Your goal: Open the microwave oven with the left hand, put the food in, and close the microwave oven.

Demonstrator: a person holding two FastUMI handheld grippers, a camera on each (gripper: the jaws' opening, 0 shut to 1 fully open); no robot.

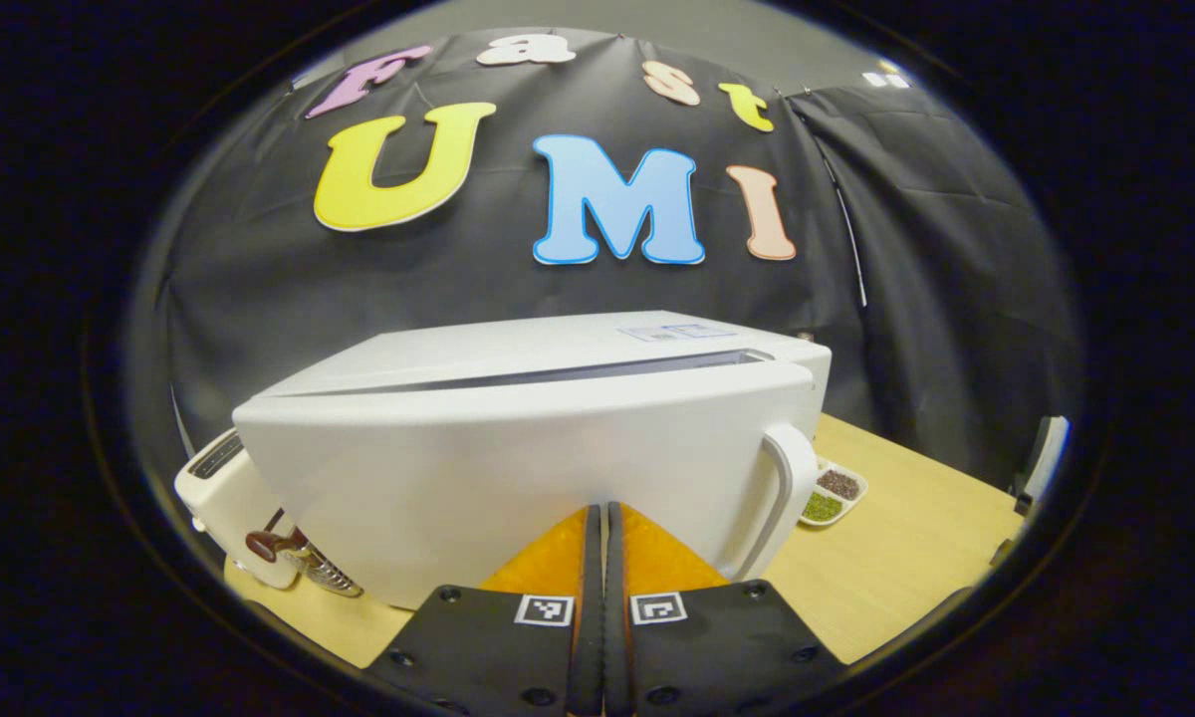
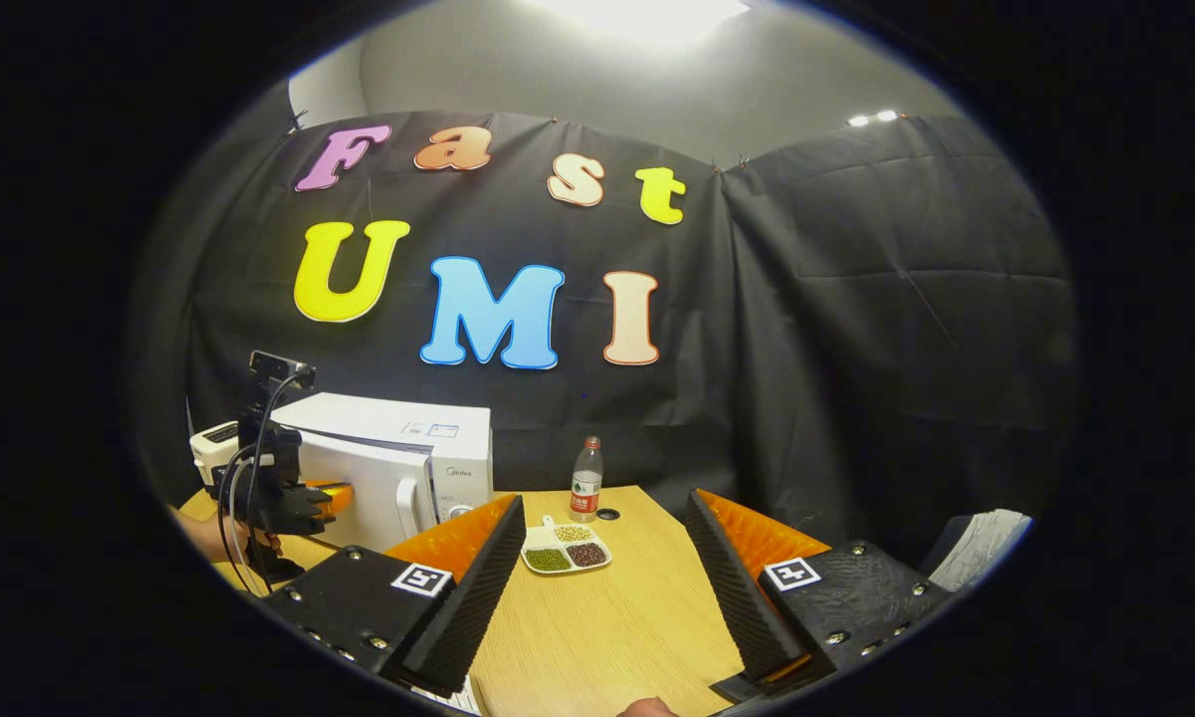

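Observation:
The white microwave (image 1: 518, 438) stands close in front of my left gripper (image 1: 603, 510). That gripper is shut with nothing between its fingers, and its tips rest at the door's front, left of the white handle (image 1: 792, 488). A thin dark gap runs along the top of the door. In the right gripper view the microwave (image 2: 398, 468) sits at the table's left, with the left gripper (image 2: 329, 495) against its door. A divided white dish of beans (image 2: 566, 548) lies on the table in front of my right gripper (image 2: 602, 588), which is open and holds nothing.
A white toaster (image 1: 224, 488) stands left of the microwave. A plastic bottle (image 2: 586, 480) stands behind the dish near the wall. The wooden table (image 2: 617, 627) stretches toward the right gripper. A hand (image 2: 209, 538) holds the left gripper.

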